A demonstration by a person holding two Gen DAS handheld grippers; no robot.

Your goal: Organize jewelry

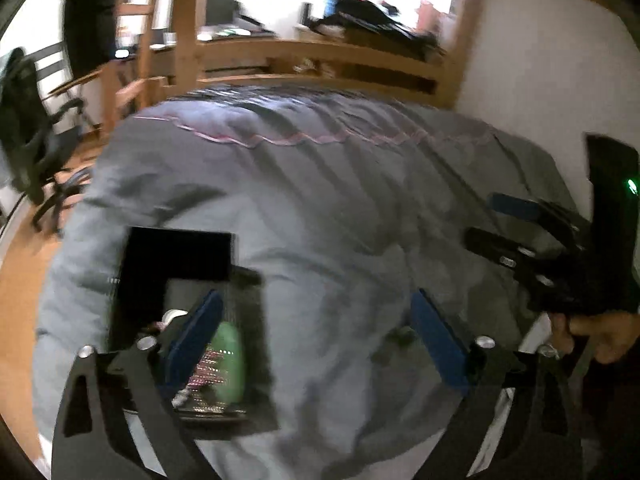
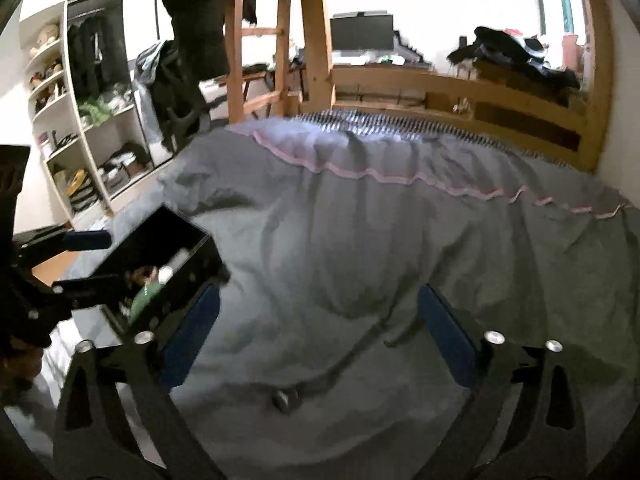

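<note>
Grey bedding, rumpled and edged with a pink trim, is the surface everything rests on here; there is no hard worktop, so the soft bed takes its place. The black jewelry box sits on the cover towards the left side, its lid standing up at the back so the inside lies open to reach from above. Inside it a pale green piece and a pink beaded strand lie together, with something small and white near the back wall; blur hides any finer detail. The left tool hangs just over the front right part of the box with its blue pads spread wide and nothing between them but bedding, one pad overlapping the box in the left view. The right tool is likewise spread, empty, over bare cover well to the right of the box; its left pad sits close to the box's near corner in its own view. Just in front of it, low in the right view, a small dark metallic item lies loose on the bedding, probably a piece of jewelry not yet put away, though it is too blurred to name. With both tools empty and angled down, the likely next step is picking that loose piece up and carrying it to the open box. A hand grips the right tool's handle at the edge of the left view.
</note>
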